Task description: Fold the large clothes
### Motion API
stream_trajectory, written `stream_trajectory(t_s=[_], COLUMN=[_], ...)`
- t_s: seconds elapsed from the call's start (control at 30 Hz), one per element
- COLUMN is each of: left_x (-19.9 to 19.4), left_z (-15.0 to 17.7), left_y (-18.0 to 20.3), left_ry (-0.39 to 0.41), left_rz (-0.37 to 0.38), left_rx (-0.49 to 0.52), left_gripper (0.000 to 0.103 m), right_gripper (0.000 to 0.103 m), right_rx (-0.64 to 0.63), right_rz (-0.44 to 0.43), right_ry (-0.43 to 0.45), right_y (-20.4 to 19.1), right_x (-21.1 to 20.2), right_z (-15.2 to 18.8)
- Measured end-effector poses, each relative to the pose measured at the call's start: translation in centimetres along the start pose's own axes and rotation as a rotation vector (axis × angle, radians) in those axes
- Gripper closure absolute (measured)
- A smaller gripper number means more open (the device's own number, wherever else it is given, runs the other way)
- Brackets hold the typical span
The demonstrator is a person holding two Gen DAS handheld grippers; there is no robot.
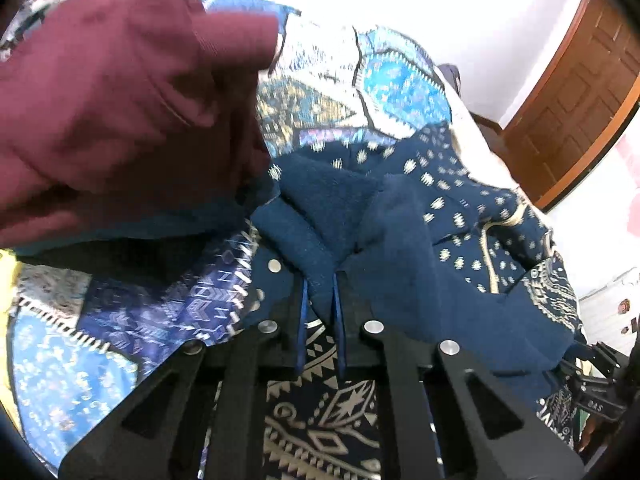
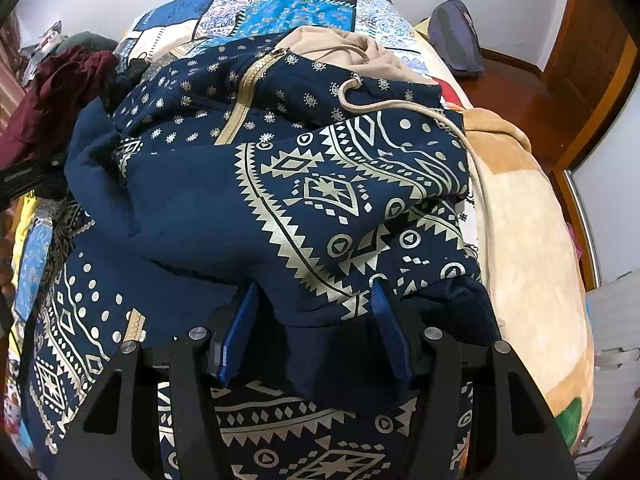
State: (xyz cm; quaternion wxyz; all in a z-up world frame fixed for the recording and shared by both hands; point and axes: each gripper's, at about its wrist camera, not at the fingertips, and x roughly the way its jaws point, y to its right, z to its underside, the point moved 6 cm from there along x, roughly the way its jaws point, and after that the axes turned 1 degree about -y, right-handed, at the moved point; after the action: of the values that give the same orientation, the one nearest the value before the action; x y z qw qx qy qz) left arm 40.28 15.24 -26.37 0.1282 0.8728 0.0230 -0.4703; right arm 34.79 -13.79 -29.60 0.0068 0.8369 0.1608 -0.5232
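Maroon cloth (image 1: 120,92) fills left view; beige drawstring (image 2: 400,110) right

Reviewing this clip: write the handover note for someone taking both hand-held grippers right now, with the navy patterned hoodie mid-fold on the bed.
Left hand-held gripper: shut on a bunched fold of the navy hoodie, fleece inside showing.
Right hand-held gripper: jaws apart, straddling the hoodie's edge; whether it grips is unclear.
The hoodie lies rumpled on the patchwork quilt, beige zipper and drawstring facing up. A maroon garment sits beside it, a tan blanket on the other side.
Done: part of the hoodie gathered over.
Left: flatten, finish folding.
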Motion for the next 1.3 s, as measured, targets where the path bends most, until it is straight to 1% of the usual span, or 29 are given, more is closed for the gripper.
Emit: stream_trajectory(t_s=[0.07, 0.23, 0.33, 0.43, 0.57, 0.67, 0.7, 0.73, 0.77, 0.8, 0.83, 0.9, 0.97, 1.03, 1.13, 1.2, 1.27, 1.3], left_x=[-1.8, -6.1, -7.0, -6.3, -3.8, -2.4, -2.4, -2.5, -2.7, -3.0, -3.4, -4.5, -5.8, -6.7, -6.8, -5.5, -3.7, -2.6], left_z=[0.1, 0.9, 2.0, 3.8, 6.8, 9.1, 9.6, 9.9, 10.1, 10.2, 10.2, 10.0, 9.4, 8.4, 6.7, 5.7, 5.1, 4.9], left_y=[-0.1, -0.5, -0.5, -1.3, -2.2, -2.5, -2.5, -2.5, -2.5, -2.5, -2.5, -3.1, -3.7, -4.7, -6.6, -7.9, -8.7, -8.9], left_ry=[0.035, 0.11, 0.117, 0.086, 0.011, -0.052, -0.056, -0.057, -0.062, -0.068, -0.068, -0.048, -0.004, 0.032, 0.049, 0.027, -0.005, -0.029], left_rz=[-0.006, -0.019, -0.042, -0.088, -0.137, -0.132, -0.131, -0.129, -0.122, -0.111, -0.102, -0.106, -0.138, -0.152, -0.123, -0.064, -0.039, -0.012], left_rx=[0.007, 0.021, 0.04, 0.061, 0.071, 0.076, 0.08, 0.08, 0.075, 0.068, 0.066, 0.075, 0.087, 0.085, 0.019, -0.046, -0.091, -0.114], left_gripper=[0.095, 0.095, 0.095, 0.095, 0.093, 0.093, 0.092, 0.09, 0.086, 0.079, 0.074, 0.049, 0.039, 0.035, 0.035, 0.035, 0.035, 0.036], right_gripper=[0.048, 0.048, 0.048, 0.048, 0.048, 0.048, 0.048, 0.048, 0.048, 0.048, 0.048, 0.048, 0.048, 0.048, 0.048, 0.048, 0.048, 0.048], right_rx=[0.006, 0.015, 0.019, 0.017, 0.012, 0.013, 0.014, 0.016, 0.017, 0.018, 0.018, 0.012, 0.0, -0.012, -0.023, -0.025, -0.03, -0.033], right_rz=[-0.003, -0.003, -0.003, 0.0, 0.007, 0.014, 0.019, 0.022, 0.024, 0.023, 0.021, 0.018, 0.016, 0.011, 0.008, 0.004, 0.005, 0.011], right_ry=[0.004, 0.022, 0.029, 0.035, 0.044, 0.046, 0.045, 0.043, 0.041, 0.04, 0.04, 0.045, 0.055, 0.07, 0.086, 0.091, 0.086, 0.077], right_y=[0.2, 0.5, 0.5, 0.5, 0.7, 0.8, 0.9, 1.0, 1.0, 1.0, 1.0, 0.7, 0.2, -0.4, -1.1, -1.7, -2.0, -2.2], right_x=[-0.3, -1.2, -1.7, -2.1, -2.7, -2.9, -2.9, -2.9, -2.8, -2.8, -2.8, -2.9, -3.0, -3.2, -3.2, -2.9, -2.3, -1.8], right_z=[0.1, 0.2, 0.2, 0.2, 0.2, 0.2, 0.2, 0.1, 0.1, 0.0, -0.1, -0.4, -0.8, -1.5, -2.5, -3.1, -3.5, -3.6])
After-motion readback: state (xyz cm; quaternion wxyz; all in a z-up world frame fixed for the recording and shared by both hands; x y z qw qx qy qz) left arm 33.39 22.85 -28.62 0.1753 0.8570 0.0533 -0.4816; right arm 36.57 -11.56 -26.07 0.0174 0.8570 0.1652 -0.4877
